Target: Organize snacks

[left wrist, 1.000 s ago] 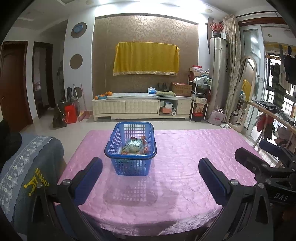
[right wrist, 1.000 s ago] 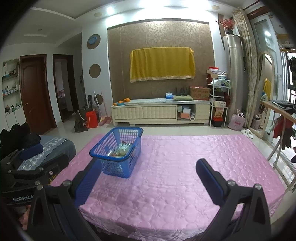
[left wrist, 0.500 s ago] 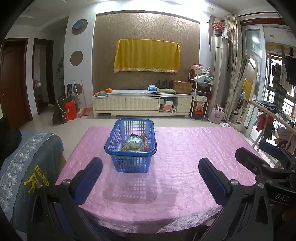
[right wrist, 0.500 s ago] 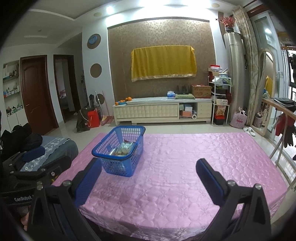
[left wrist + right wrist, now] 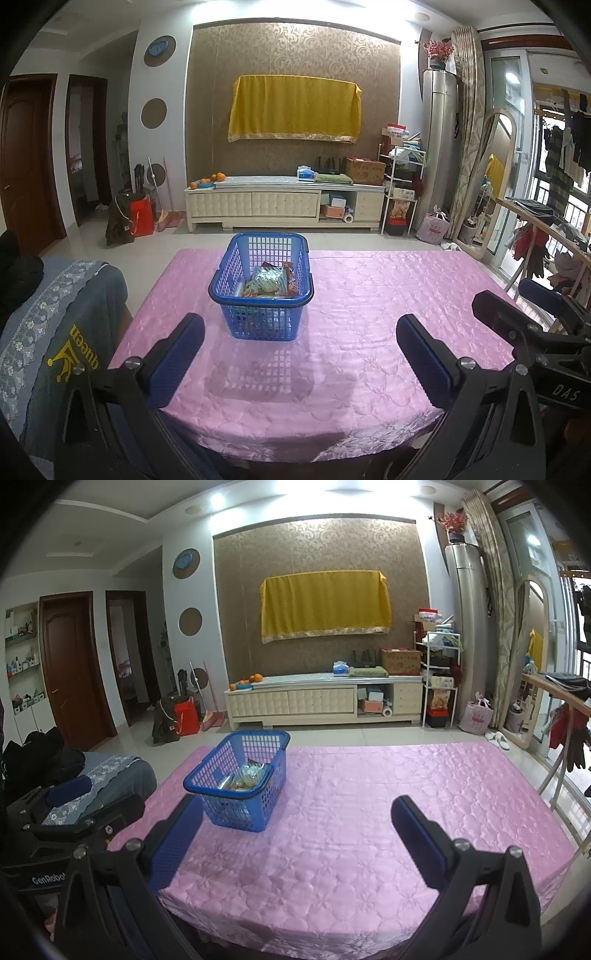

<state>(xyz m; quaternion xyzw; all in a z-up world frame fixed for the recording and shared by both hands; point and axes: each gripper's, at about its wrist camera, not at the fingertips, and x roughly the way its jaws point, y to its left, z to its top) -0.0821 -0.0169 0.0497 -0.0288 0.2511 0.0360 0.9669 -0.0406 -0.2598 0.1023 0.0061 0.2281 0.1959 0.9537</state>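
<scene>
Your snack packets point(image 5: 269, 282) already lie inside the blue basket point(image 5: 225, 295), which stands on the pink-covered desk point(image 5: 369, 314) towards its left side, well ahead of both tools. No loose snack shows anywhere on the cloth in either view, so the sorting looks finished or nearly so. Your left gripper point(image 5: 301, 354) and right gripper point(image 5: 297, 830) hang over the near edge, jaws spread wide and holding nothing

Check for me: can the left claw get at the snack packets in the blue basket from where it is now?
Probably yes. The left claw is open and empty, facing the blue basket; only bare pink tablecloth lies between. The snack packets sit low, so it would likely enter from above.
</scene>
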